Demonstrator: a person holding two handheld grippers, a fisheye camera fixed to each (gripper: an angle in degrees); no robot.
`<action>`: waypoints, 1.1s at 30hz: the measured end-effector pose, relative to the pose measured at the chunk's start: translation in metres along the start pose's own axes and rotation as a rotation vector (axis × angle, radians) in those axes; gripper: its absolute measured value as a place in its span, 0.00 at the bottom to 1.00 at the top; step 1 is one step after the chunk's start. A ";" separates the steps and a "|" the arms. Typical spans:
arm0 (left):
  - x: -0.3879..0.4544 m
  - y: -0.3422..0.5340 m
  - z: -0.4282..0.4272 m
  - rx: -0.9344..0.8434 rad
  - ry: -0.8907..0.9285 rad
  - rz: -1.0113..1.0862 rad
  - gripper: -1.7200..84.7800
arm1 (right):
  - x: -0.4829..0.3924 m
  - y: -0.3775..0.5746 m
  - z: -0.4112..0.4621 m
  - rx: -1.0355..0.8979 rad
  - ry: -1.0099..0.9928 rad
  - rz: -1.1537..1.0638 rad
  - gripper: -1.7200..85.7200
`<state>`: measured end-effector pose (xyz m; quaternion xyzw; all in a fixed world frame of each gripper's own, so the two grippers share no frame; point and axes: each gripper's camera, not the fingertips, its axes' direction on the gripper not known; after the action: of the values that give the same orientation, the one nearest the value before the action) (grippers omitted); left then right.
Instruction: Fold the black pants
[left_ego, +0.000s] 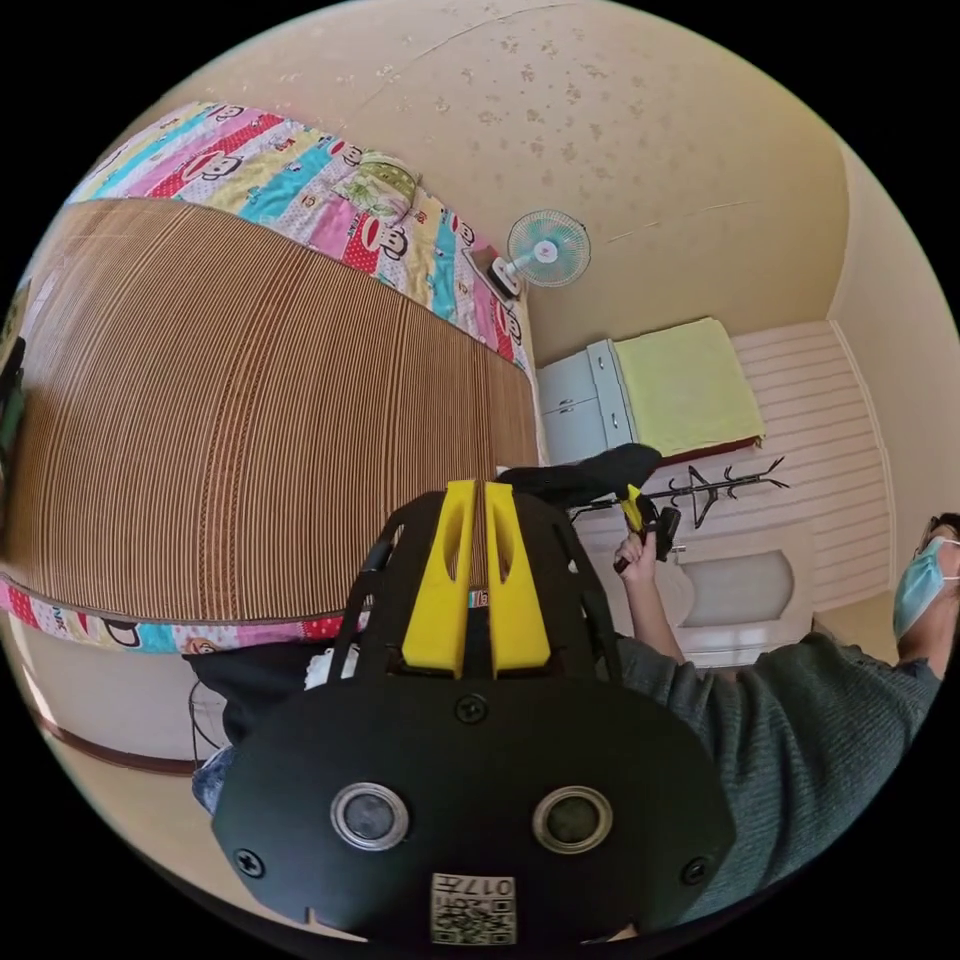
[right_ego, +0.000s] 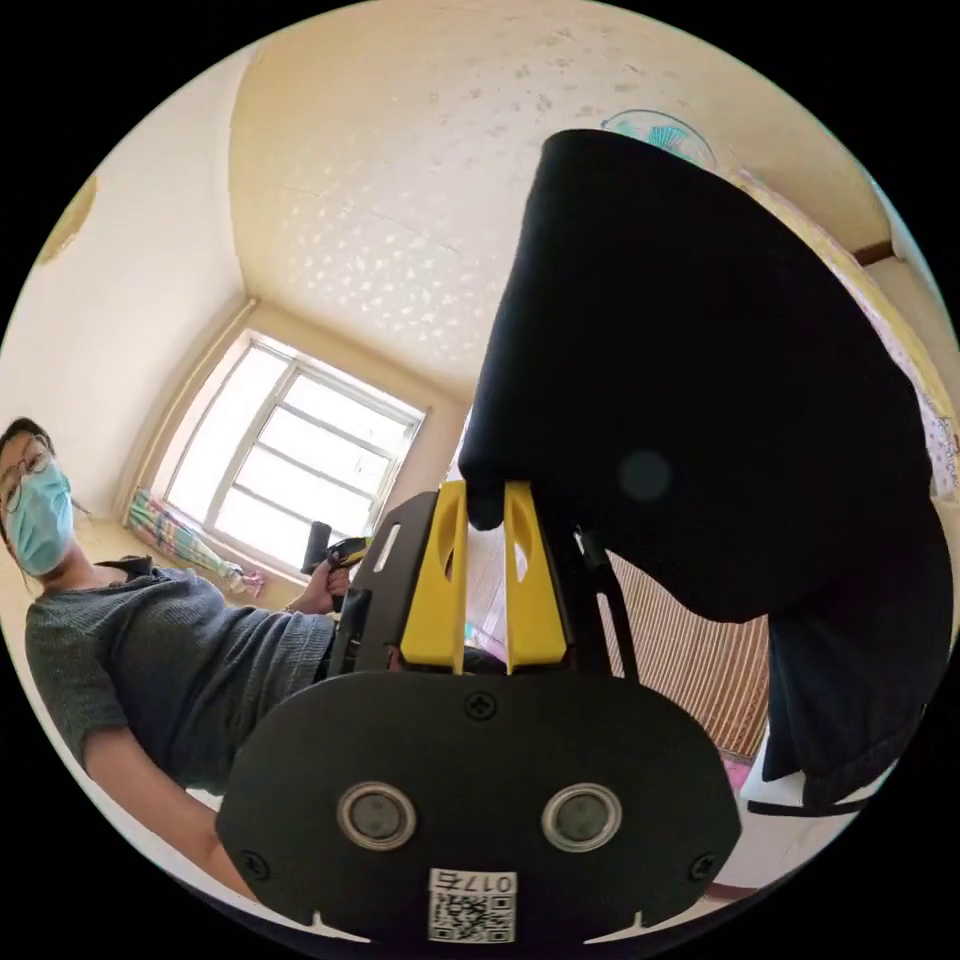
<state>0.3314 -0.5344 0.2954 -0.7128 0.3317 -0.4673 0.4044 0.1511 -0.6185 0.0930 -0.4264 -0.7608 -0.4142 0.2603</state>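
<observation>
The black pants hang in a big fold from my right gripper, whose yellow jaws are shut on an edge of the cloth. A drawstring dangles at the pants' low end. In the left gripper view the same pants drape over that right gripper, held up in the person's hand. My left gripper has its jaws closed together, with just the mat showing through the thin slit between them. More black cloth shows beside its frame. The left gripper appears small in the person's other hand.
A bed with a striped brown mat over a colourful cartoon sheet. A wall fan, a white cabinet under a yellow cloth, and a coat rack. The masked person in a grey top stands before a window.
</observation>
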 end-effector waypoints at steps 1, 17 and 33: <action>0.006 -0.003 0.005 -0.004 -0.013 0.020 0.01 | 0.014 0.002 0.031 -0.054 -0.007 0.067 0.09; -0.022 0.044 0.024 0.060 -0.124 -0.088 0.05 | 0.108 0.278 -0.085 0.628 0.679 0.838 0.17; 0.162 -0.011 0.196 -0.261 0.019 0.574 0.12 | 0.025 0.251 0.019 0.446 -0.234 -0.106 0.05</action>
<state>0.5710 -0.6147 0.3237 -0.6316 0.5801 -0.2942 0.4219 0.3549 -0.5179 0.2046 -0.3629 -0.8796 -0.1970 0.2361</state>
